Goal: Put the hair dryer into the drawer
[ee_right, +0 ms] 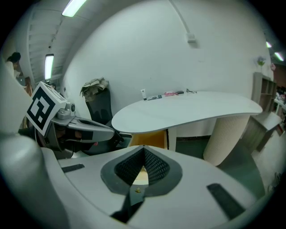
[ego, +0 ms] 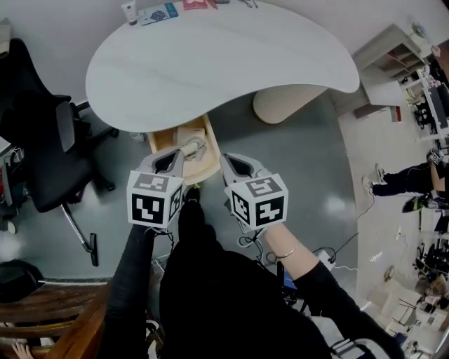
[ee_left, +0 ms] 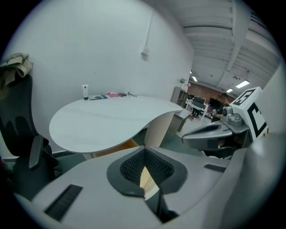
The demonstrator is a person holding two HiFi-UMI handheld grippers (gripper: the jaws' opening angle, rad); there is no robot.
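Under the white table (ego: 210, 63) a wooden drawer (ego: 210, 167) stands pulled out. A pale hair dryer (ego: 191, 145) with its cord lies inside it. My left gripper (ego: 168, 163) hovers over the drawer's near left part, jaws shut and empty. My right gripper (ego: 237, 167) hangs just right of the drawer, also shut with nothing in it. In the left gripper view the left gripper (ee_left: 144, 151) points at the drawer (ee_left: 114, 151), with the right gripper (ee_left: 210, 133) beside it. From the right gripper view, the right gripper (ee_right: 143, 152) faces the drawer (ee_right: 149, 138) and the left gripper (ee_right: 85, 127) shows alongside.
A black office chair (ego: 42, 140) stands left of the drawer. The table's ribbed pedestal (ego: 284, 102) is to the right. A tube (ego: 130, 10) and small items lie at the table's far edge. Cables (ego: 330, 252) trail on the floor. A wooden bench (ego: 49, 315) is at the lower left.
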